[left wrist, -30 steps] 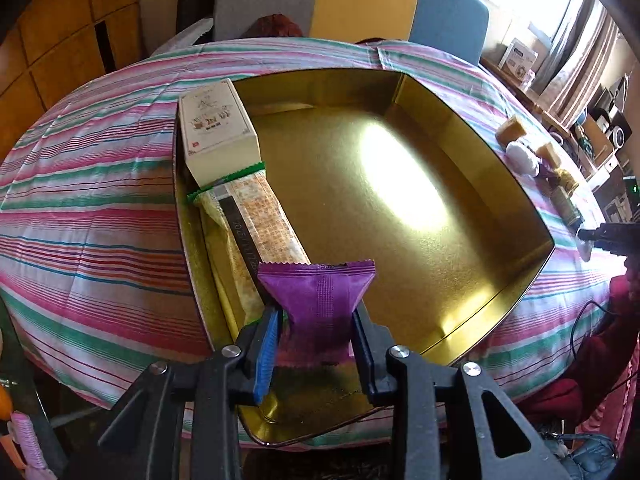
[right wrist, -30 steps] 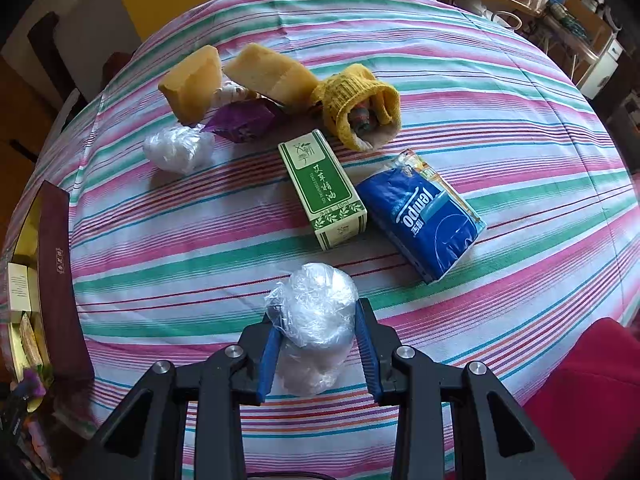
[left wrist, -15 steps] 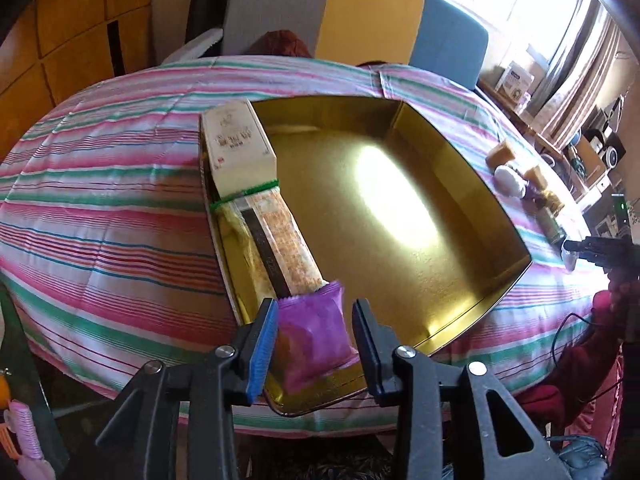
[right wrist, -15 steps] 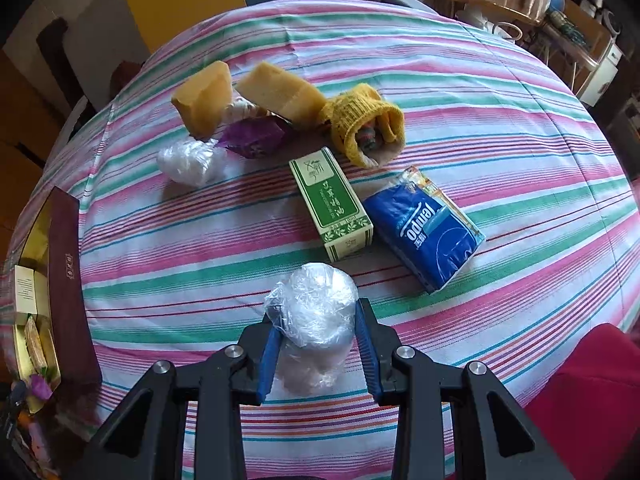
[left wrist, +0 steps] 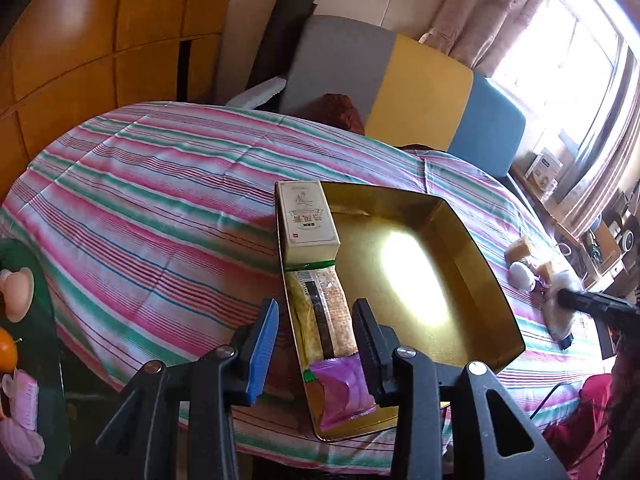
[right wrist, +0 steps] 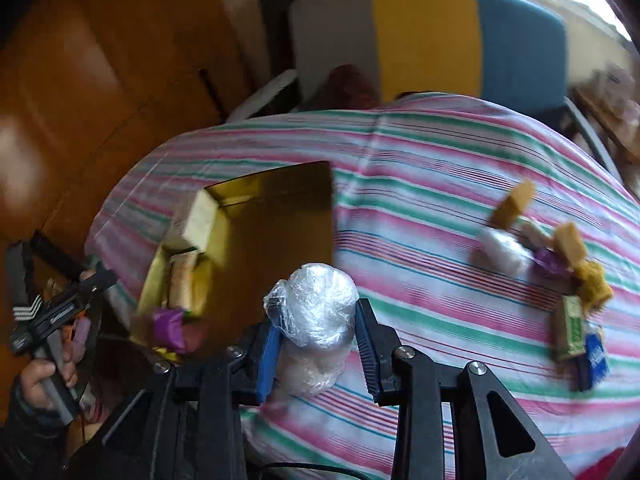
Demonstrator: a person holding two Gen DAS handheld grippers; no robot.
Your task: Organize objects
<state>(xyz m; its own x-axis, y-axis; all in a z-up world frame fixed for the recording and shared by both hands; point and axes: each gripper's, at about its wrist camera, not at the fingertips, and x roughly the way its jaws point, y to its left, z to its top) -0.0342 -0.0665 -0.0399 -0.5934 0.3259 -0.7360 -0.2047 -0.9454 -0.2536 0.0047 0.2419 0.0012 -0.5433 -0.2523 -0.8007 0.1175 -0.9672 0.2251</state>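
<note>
A gold tin tray (left wrist: 472, 248) lies on the striped table. Along its left side sit a cream box (left wrist: 306, 220), a long biscuit packet (left wrist: 326, 312) and a purple packet (left wrist: 344, 392) at the near corner. My left gripper (left wrist: 316, 344) is open and empty, held above the purple packet. My right gripper (right wrist: 316, 338) is shut on a clear plastic-wrapped bundle (right wrist: 316, 312), held above the table near the tray (right wrist: 280, 220). The purple packet (right wrist: 172, 328) shows there too, blurred.
Loose items lie on the right of the table: yellow sponges (right wrist: 514, 204), another wrapped bundle (right wrist: 500, 252), a yellow knit piece (right wrist: 596, 284), a green box (right wrist: 570, 332), a blue tissue pack (right wrist: 596, 360). Chairs (left wrist: 416, 92) stand behind the table.
My left gripper let go of the purple packet into the tray's near corner, opened and pulled up and back. My right gripper swung left toward the tray, still holding the bundle.
</note>
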